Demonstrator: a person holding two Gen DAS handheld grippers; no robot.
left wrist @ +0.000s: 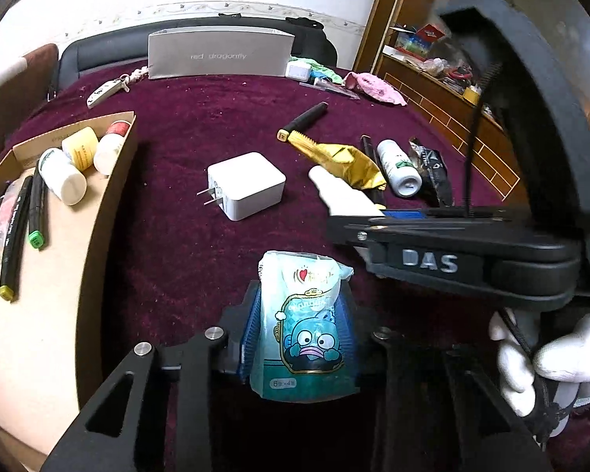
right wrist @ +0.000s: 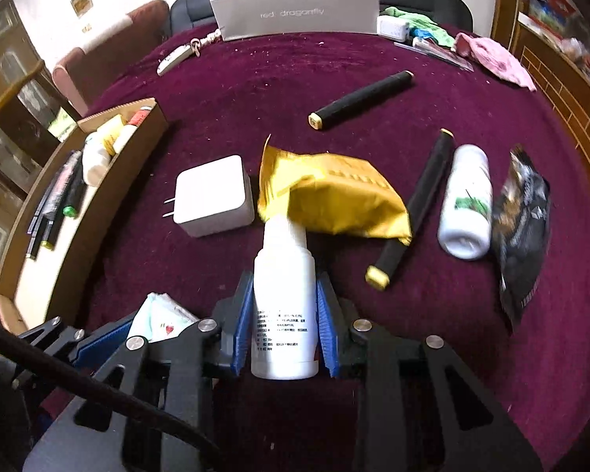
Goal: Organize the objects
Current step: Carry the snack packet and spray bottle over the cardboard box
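My left gripper point(left wrist: 301, 314) is shut on a teal tissue packet point(left wrist: 306, 338) with a cartoon face, its blue pads pressing both sides just above the maroon cloth. My right gripper point(right wrist: 285, 314) is shut on a white nozzle bottle point(right wrist: 283, 295), whose tip points at a gold packet point(right wrist: 334, 196). Seen from the left wrist, the right gripper's black body point(left wrist: 432, 247) crosses close on the right, held by a white-gloved hand point(left wrist: 550, 365). A cardboard tray point(left wrist: 114, 181) on the left holds small bottles and markers.
On the cloth lie a white charger point(right wrist: 212, 196), two black markers point(right wrist: 360, 100) point(right wrist: 413, 208), a white bottle point(right wrist: 466, 200) and a dark packet point(right wrist: 523, 228). At the back are a grey box point(right wrist: 295, 8), a key fob point(right wrist: 177, 57) and a pink cloth point(right wrist: 491, 59).
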